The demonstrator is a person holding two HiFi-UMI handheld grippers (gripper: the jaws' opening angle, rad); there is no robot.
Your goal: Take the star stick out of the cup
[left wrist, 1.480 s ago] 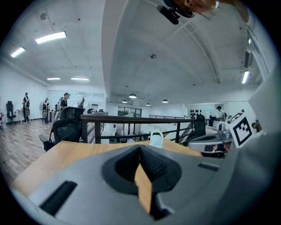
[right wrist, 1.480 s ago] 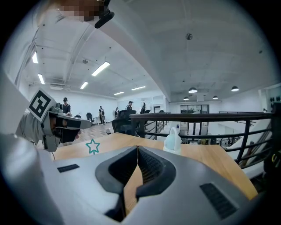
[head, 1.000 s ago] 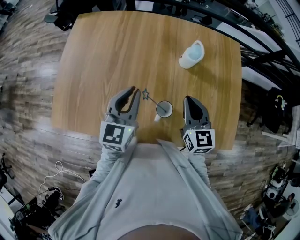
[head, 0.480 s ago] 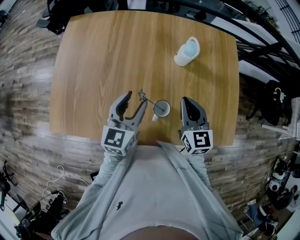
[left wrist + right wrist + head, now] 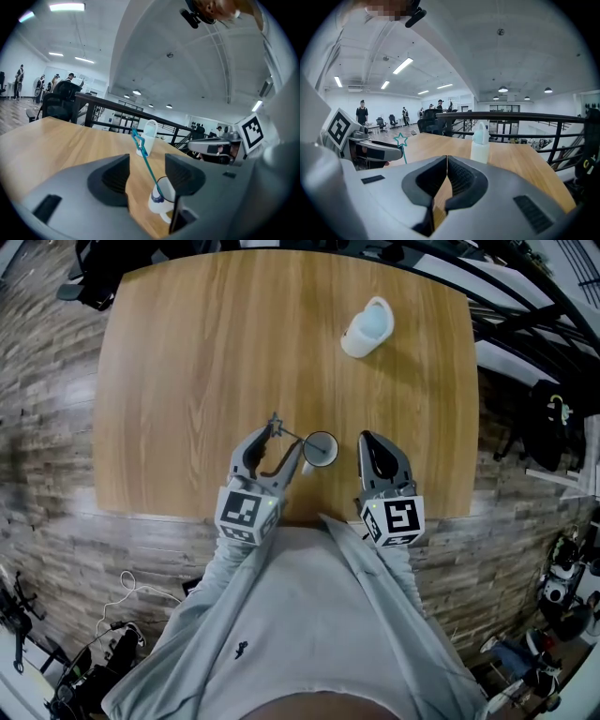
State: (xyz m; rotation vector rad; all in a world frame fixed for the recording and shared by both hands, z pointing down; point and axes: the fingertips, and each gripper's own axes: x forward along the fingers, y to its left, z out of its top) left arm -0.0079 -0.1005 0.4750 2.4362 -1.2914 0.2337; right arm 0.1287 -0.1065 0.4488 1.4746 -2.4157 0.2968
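A small white cup (image 5: 321,448) stands near the table's front edge. A thin teal star stick (image 5: 289,435) leans out of it to the left, with its star (image 5: 275,424) at the upper end. My left gripper (image 5: 278,448) is just left of the cup and its jaws are opening. In the left gripper view the star stick (image 5: 146,161) runs between the two pads without touching either, and the cup (image 5: 161,199) stands just beyond. My right gripper (image 5: 375,442) rests right of the cup with its jaws shut and empty. The right gripper view shows the star (image 5: 400,139) at left.
A white bottle with a pale blue top (image 5: 366,326) lies on the wooden table (image 5: 187,352) at the back right. The table's front edge is close under both grippers. A black railing (image 5: 511,117) runs behind the table, and wood flooring surrounds it.
The left gripper's jaws have gone from shut to wide apart. It has moved right towards the cup, so the stick now stands between them. The right gripper has stayed shut.
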